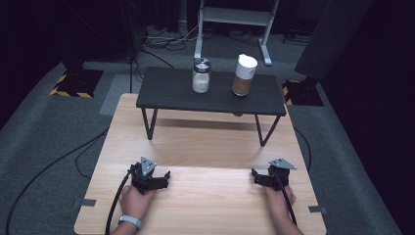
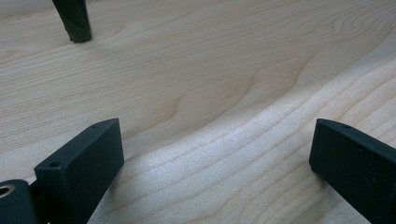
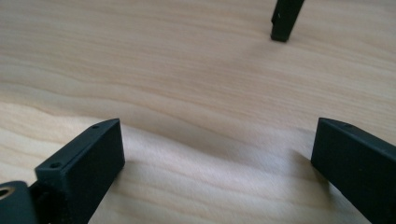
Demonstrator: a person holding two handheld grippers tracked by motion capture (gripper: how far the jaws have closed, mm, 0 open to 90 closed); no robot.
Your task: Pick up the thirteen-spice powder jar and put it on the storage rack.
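My left gripper [image 1: 164, 179] rests low on the light wooden table [image 1: 210, 142] at the front left, held by a hand with a wrist band. Its jaws stand wide open [image 2: 215, 140] over bare wood. My right gripper [image 1: 256, 176] sits at the front right, its jaws also wide open [image 3: 217, 140] with only wood between them. A glass jar [image 1: 201, 76] with white contents and a metal lid stands on a black stand [image 1: 166, 93] at the back. Beside the jar is a white-lidded container [image 1: 243, 74] with brown contents.
The black stand's legs [image 1: 149, 125] rest on the table ahead of both grippers; one leg [image 2: 74, 21] shows at the upper left in the left gripper view, another leg [image 3: 285, 18] at the upper right in the right gripper view. Cables trail over the grey floor [image 1: 49, 147].
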